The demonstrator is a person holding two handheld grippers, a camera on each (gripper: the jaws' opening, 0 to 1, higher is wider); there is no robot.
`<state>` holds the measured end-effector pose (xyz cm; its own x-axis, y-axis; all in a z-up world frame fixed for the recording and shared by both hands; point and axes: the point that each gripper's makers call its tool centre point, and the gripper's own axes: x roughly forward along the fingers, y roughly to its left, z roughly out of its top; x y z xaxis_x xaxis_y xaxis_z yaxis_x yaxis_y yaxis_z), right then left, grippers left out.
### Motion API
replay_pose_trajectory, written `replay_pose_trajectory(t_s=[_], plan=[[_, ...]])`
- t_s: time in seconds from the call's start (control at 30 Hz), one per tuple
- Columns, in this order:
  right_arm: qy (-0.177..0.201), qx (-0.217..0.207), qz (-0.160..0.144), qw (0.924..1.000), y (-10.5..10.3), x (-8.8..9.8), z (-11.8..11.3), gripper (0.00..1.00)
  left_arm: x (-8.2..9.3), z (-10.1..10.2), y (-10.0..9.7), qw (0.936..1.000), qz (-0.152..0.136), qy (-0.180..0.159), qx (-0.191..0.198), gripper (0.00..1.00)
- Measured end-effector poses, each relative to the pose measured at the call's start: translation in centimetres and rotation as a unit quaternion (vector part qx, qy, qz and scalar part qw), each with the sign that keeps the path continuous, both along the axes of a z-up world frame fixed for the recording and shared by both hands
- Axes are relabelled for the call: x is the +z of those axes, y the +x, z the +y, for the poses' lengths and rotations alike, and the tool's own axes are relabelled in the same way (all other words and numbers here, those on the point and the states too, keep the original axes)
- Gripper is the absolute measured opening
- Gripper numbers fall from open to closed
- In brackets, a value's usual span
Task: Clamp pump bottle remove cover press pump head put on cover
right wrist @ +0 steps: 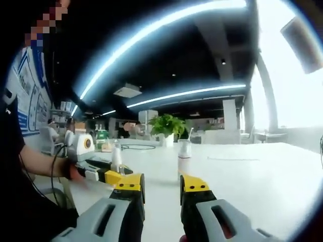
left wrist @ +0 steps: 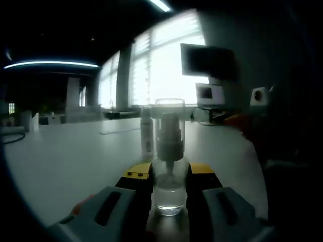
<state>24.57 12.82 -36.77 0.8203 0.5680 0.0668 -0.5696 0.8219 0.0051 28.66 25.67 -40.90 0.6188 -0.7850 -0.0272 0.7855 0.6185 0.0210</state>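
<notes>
Two jaws of the left gripper [left wrist: 169, 185] clamp the pump bottle [left wrist: 169, 166]; right gripper [right wrist: 162, 187] jaws stand narrowly apart, holding nothing, near a second bottle [right wrist: 184, 160] on the table [right wrist: 252, 176].

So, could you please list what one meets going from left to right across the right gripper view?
Person's forearm → left gripper holding the pump bottle → potted plant → white bottle standing on the table.

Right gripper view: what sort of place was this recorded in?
Probably an open-plan office or lab. Long ceiling light strips run over a large white table, with a potted plant behind it; the left gripper view adds tall windows and a monitor.
</notes>
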Motion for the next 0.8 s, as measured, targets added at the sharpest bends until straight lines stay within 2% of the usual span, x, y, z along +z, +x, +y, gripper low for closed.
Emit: replay_pose_trajectory(t_s=[0.3,0.4,0.47,0.5,0.77,0.8], plan=[[0.0,0.008,0.003,1.0,1.3,-1.5,0.1,0.26,0.0,0.1,0.0,1.0,-0.003,0.002,0.003,0.16],[0.023,-0.005,-0.002,0.9997,1.8,-1.5,-0.4,0.25,0.0,0.0,0.0,1.0,-0.001,0.001,0.004,0.16],[0.017,-0.009,-0.008,0.9998,1.8,-1.2,-0.5,0.24,0.0,0.1,0.1,1.0,0.0,0.0,0.004,0.16],[0.03,-0.009,-0.006,0.9995,1.9,-1.1,-0.7,0.24,0.0,0.1,0.1,1.0,0.0,0.0,0.004,0.16],[0.002,0.004,-0.001,1.0,1.9,-1.9,-0.1,0.24,0.0,0.1,0.1,1.0,0.0,0.001,0.005,0.16],[0.001,0.006,-0.001,1.0,1.8,-1.9,-0.1,0.24,0.1,0.2,0.2,0.9999,-0.01,0.008,0.01,0.16]])
